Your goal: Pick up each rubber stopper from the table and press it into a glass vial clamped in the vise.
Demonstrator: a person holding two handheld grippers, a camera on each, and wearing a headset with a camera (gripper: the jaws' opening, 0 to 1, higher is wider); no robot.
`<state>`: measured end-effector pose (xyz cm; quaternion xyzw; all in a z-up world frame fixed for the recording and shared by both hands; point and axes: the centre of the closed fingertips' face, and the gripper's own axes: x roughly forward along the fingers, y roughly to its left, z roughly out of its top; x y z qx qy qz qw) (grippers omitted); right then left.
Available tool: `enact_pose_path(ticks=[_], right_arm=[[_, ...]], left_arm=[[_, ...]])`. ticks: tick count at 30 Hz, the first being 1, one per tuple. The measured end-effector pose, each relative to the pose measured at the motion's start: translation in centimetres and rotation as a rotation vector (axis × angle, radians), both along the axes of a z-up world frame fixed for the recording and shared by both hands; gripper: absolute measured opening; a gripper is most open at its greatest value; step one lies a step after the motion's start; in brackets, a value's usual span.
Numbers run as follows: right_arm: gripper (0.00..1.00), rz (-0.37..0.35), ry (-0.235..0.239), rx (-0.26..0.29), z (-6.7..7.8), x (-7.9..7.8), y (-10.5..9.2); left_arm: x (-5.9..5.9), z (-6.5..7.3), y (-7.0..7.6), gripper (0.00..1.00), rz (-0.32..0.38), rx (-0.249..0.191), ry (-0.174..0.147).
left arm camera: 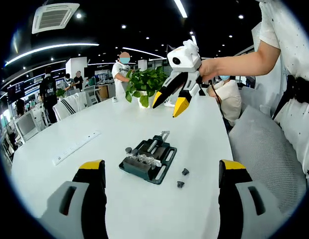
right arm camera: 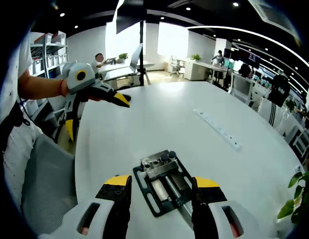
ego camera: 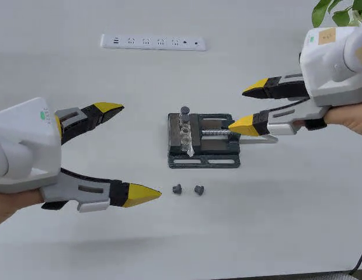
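Head view: bright, even overhead light. The white table (ego camera: pixel 286 221) reads pale grey, without glare. Faint, soft-edged shadows lie directly under the vise (ego camera: pixel 203 142) and, nearer the camera than the vise, below the left gripper (ego camera: pixel 141 150). Focus is sharp throughout.

Left gripper view: ceiling light strips (left arm camera: pixel 50 48) high above the vise bow with fisheye distortion, and the ceiling is dark.

Right gripper view: windows (right arm camera: pixel 169 42) beyond the vise are blown out white, and edge detail is stretched and soft.

We count two loose rubber stoppers (ego camera: pixel 177 189), one vise (ego camera: pixel 203 153), one stoppered vial (ego camera: pixel 185 111) at its far end — the other vials blur together — one power strip (ego camera: pixel 153 42), and two grippers: left gripper (ego camera: pixel 140 151), right gripper (ego camera: pixel 236 108).
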<state>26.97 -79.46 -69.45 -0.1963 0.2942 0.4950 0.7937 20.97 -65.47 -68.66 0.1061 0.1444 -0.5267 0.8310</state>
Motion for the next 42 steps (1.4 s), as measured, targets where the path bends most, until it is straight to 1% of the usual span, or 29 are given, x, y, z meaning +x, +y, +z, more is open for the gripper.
enact_pose_path(ticks=[6,10,13,16,19,22,25,32,34,37,42], right_arm=[[0.5,-0.023,-0.011,0.06,-0.2,-1.3,-0.7],[0.51,-0.041,-0.006,0.092,-0.5,-2.6,-0.8],[0.53,-0.049,-0.004,0.12,-0.6,-3.6,-0.5],[0.57,-0.053,-0.001,0.138,-1.1,-4.4,-0.4],[0.57,-0.067,0.006,0.166,-1.6,-5.1,-0.3],[0.57,-0.073,0.012,0.184,-2.3,-5.9,-0.1],[0.56,-0.085,0.016,0.197,-3.1,-6.2,-0.1],[0.49,-0.109,0.019,0.214,-5.1,-7.1,0.2],[0.47,-0.116,0.027,0.22,-5.6,-7.3,0.2],[0.45,-0.12,0.039,0.215,-6.8,-7.8,0.4],[0.39,-0.121,0.048,0.206,-8.3,-8.4,0.9]], left_arm=[[-0.2,0.0,0.0,0.95,-0.003,0.01,0.001],[-0.3,0.0,0.0,0.95,-0.008,0.016,0.002],[-0.3,-0.1,-0.1,0.96,-0.011,0.02,0.003],[-0.4,-0.1,-0.2,0.97,-0.014,0.02,0.005],[-0.5,-0.3,-0.1,0.98,-0.016,0.027,0.008],[-0.5,-0.5,0.0,0.98,-0.017,0.03,0.013],[-0.5,-0.6,0.0,0.99,-0.016,0.032,0.015],[-0.4,-0.8,0.0,0.99,-0.017,0.035,0.021],[-0.4,-0.9,0.0,0.98,-0.018,0.035,0.021],[-0.4,-0.9,0.0,0.98,-0.017,0.035,0.022],[-0.3,-1.0,-0.1,0.98,-0.018,0.035,0.024]])
